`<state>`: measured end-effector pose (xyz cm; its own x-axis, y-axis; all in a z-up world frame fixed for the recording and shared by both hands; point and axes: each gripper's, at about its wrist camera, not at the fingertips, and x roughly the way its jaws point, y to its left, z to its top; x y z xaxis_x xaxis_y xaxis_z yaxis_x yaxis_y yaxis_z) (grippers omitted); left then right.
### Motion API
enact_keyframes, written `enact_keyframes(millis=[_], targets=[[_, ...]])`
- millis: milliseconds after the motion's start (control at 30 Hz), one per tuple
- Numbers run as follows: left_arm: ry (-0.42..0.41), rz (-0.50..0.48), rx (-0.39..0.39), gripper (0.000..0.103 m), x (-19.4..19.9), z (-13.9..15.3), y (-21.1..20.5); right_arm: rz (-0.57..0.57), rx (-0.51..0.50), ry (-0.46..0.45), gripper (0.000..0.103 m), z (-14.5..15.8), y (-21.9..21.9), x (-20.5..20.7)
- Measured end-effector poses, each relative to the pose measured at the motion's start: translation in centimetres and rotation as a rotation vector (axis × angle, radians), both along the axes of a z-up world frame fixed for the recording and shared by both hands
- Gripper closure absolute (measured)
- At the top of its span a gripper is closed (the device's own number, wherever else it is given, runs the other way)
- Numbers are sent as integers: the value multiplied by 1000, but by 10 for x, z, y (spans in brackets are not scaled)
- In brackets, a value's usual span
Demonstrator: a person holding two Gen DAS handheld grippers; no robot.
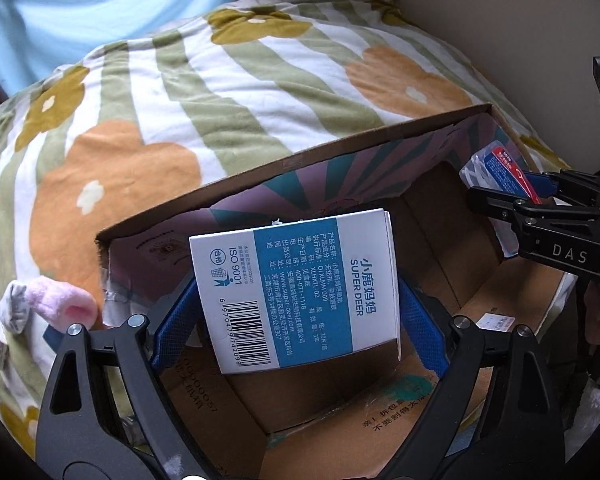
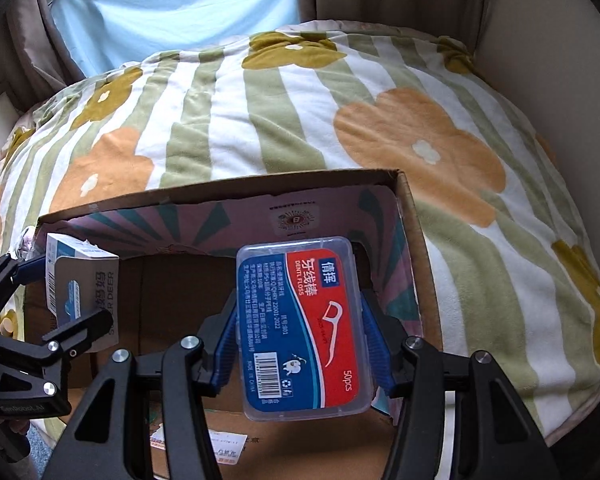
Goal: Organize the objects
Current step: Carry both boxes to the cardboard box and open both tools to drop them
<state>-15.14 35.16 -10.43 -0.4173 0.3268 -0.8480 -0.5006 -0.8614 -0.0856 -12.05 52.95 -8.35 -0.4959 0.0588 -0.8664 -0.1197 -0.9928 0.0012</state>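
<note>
Left hand-held gripper [image 1: 296,312] clamped on "SUPER DEER" box [image 1: 296,292], right hand-held gripper [image 2: 300,332] on "DENTAL FLOSS" case [image 2: 304,328].

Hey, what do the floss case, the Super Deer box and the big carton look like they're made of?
Floss case: clear hard plastic, glossy; see-through rim around its label. Super Deer box: thin coated paperboard, smooth printed faces, crisp folded edges. Carton: brown cardboard, matte, raw torn rim, probably corrugated.

The cardboard carton [image 2: 416,248] is matt brown, printed inside. The floss case [image 2: 304,328] is clear glossy plastic; the blanket [image 1: 228,92] looks soft, fleecy cloth.
</note>
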Motion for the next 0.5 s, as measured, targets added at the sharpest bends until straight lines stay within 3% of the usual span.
enact_keyframes(millis=[200, 233, 300, 367, 500], targets=[[-11, 1, -22, 8, -3, -4, 2, -13, 20, 1, 50, -3, -3, -4], [-14, 3, -15, 0, -2, -3, 1, -20, 15, -4, 42, -4, -2, -5], [-15, 4, 3, 0, -2, -1, -2, -34, -24, -13, 22, -4, 1, -5], [-15, 2, 4, 0, -1, 0, -3, -44, -60, -20, 18, -4, 4, -4], [2, 7, 12, 0, 4, 4, -7, -26, -31, -9, 7, -1, -2, 0]])
